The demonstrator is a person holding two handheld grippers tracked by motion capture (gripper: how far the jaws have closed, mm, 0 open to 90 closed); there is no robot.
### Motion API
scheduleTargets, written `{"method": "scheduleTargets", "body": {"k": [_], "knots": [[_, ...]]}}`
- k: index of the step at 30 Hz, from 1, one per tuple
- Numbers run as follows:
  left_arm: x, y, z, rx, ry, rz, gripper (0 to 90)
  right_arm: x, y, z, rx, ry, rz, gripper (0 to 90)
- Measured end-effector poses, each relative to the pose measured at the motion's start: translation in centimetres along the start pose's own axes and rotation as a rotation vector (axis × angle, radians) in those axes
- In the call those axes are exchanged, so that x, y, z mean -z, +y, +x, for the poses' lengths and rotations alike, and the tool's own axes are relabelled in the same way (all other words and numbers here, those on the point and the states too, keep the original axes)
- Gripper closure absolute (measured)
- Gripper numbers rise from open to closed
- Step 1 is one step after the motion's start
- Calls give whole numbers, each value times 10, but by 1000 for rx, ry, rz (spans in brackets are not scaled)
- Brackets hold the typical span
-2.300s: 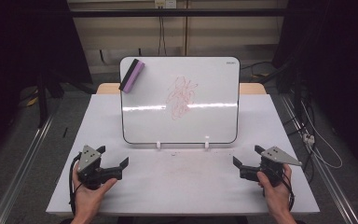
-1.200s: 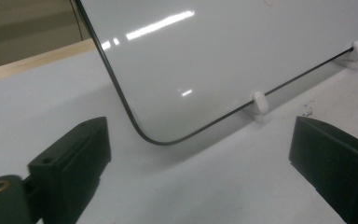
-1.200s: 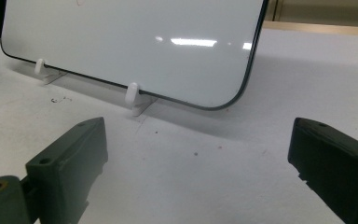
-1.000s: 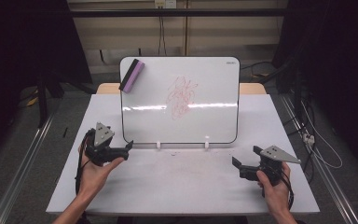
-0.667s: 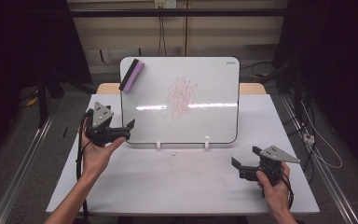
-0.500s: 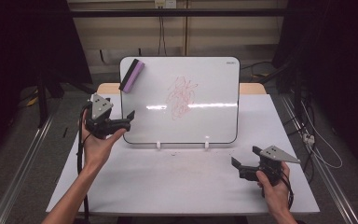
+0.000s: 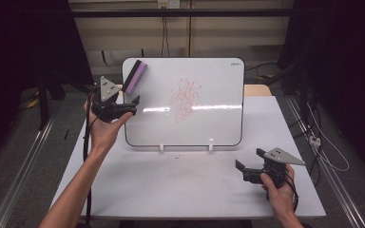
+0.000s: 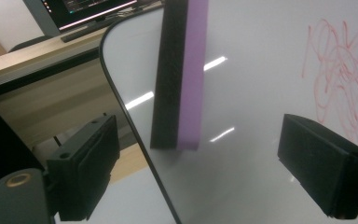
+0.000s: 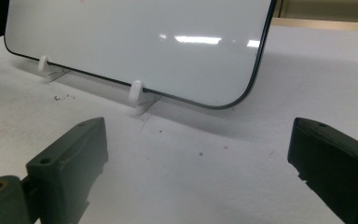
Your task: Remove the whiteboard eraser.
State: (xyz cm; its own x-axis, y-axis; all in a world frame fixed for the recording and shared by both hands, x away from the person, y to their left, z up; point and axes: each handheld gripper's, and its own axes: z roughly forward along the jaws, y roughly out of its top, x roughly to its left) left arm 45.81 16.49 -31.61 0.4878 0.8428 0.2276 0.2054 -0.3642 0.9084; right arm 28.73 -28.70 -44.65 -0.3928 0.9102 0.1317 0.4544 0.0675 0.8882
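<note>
With the left tongs [image 7: 132,105] spread wide just below the one purple-and-black eraser [image 7: 135,77] stuck at the upper left of the single whiteboard [image 7: 218,80], the jaws should straddle its narrow sides squarely before closing, while the right tongs [image 7: 241,169] rest released on the tabletop [image 7: 171,190].

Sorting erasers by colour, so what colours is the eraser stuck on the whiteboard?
The eraser is purple with a black layer, clearest in the left gripper view.

A purple-and-black eraser [image 7: 134,76] sits on a white board [image 7: 218,118] bearing a red scribble [image 7: 185,99].
</note>
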Motion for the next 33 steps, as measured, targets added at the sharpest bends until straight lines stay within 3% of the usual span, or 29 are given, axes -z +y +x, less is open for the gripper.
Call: {"method": "scheduleTargets", "body": {"k": [6, 19, 26, 30, 33], "knots": [[-10, 10, 1, -11, 34, 11, 190, 0, 0, 0, -2, 3, 2, 45], [-23, 14, 5, -25, 63, 72, 478, -1, 0, 0, 3, 3, 5, 47], [-27, 18, -1, -54, 61, 100, 529, -2, 0, 0, 4, 5, 11, 47], [-30, 19, -3, -70, 73, 113, 618, -2, 0, 0, 6, 5, 10, 47], [-30, 20, -5, -86, 87, 115, 630, -2, 0, 0, 5, 6, 10, 48]]}}
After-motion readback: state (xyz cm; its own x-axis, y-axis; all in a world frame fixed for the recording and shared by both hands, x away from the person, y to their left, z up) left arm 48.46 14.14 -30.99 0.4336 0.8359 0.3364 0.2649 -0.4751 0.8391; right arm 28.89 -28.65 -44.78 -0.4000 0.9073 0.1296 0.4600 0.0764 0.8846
